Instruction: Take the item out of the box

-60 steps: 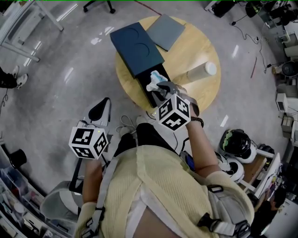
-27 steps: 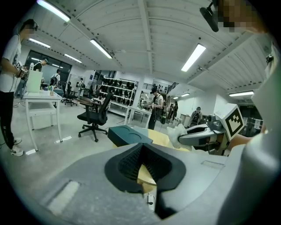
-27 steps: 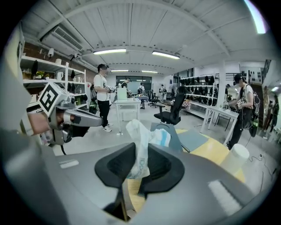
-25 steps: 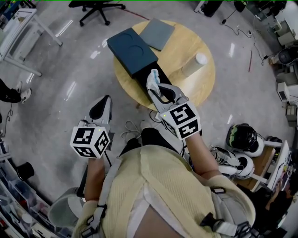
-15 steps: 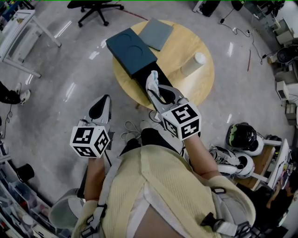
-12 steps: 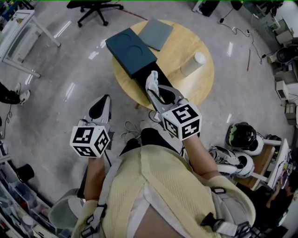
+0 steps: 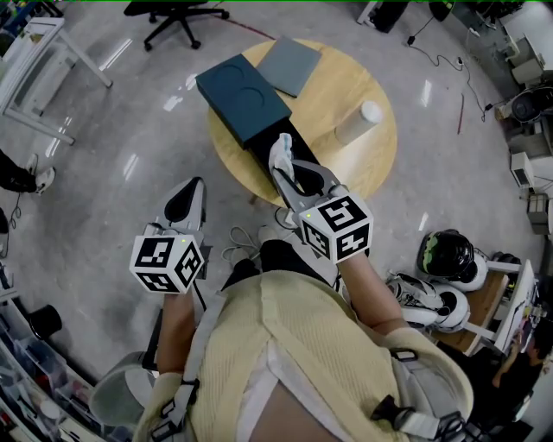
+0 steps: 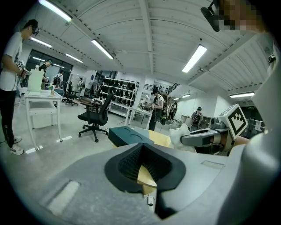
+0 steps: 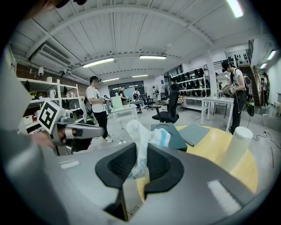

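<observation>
A dark blue box lies on the round wooden table, its drawer pulled out toward me. Above the drawer's near end my right gripper grips a crumpled white packet with blue print. Its jaws are closing, with the pads pressing the packet between them. The right gripper view has the box behind the packet. My left gripper hangs off the table to the left above the floor, shut with nothing held. In the left gripper view the box and the packet lie ahead.
A grey flat pad rests at the table's far side and a white cylinder stands at its right. An office chair is beyond the table. White and black equipment sits on the floor at the right.
The right gripper has lifted the packet a little out of the drawer and held it there. The left gripper has stayed in place.
</observation>
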